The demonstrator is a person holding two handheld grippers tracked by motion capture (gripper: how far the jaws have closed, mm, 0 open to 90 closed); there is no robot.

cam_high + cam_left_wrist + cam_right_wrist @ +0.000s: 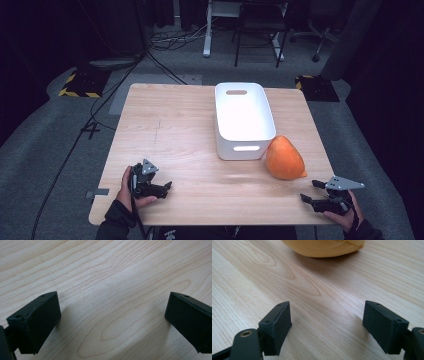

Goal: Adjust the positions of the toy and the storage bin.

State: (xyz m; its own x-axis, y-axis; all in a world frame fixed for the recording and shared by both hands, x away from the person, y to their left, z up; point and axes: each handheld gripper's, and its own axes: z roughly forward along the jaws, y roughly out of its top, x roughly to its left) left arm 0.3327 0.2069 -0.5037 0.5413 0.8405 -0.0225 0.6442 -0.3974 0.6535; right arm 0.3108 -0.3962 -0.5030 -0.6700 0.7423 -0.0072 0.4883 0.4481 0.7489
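Both sets of jaws stand wide apart with nothing but bare wood between them. The left gripper (150, 184) sits at about 7 o'clock on the table, held in the left hand (131, 189), jaws pointing toward 3 o'clock and low over the wood. In the left gripper view its two black pads (37, 321) hang just over the grain, casting soft shadows, nothing touching them.

The right gripper (315, 192) is over at 5 o'clock, right at the table's near right corner, in the right hand (345, 212), jaws aimed toward 9 o'clock. In the right gripper view the pads (275, 325) are also spread, and the orange fruit (324, 246) shows at 12 o'clock ahead of them, a stretch of bare wood in between, so near but not touching.

From the high view the fruit (284, 158) rests on the table at roughly 4 o'clock, pressed up against or just beside the bin's near right corner; I can't tell which.

The table (175, 135) is light wood with clear grain, squarish, no mess on it. The white bin (244, 120) sits at about 1 o'clock, long side running front to back, handle slots at both ends, and its inside looks empty.

The room is dark all around: grey carpet, cables (165, 37) trailing across the floor at 11 o'clock, yellow-black hazard tape (80, 87) at 10 o'clock, plus desk legs and a chair at the back.
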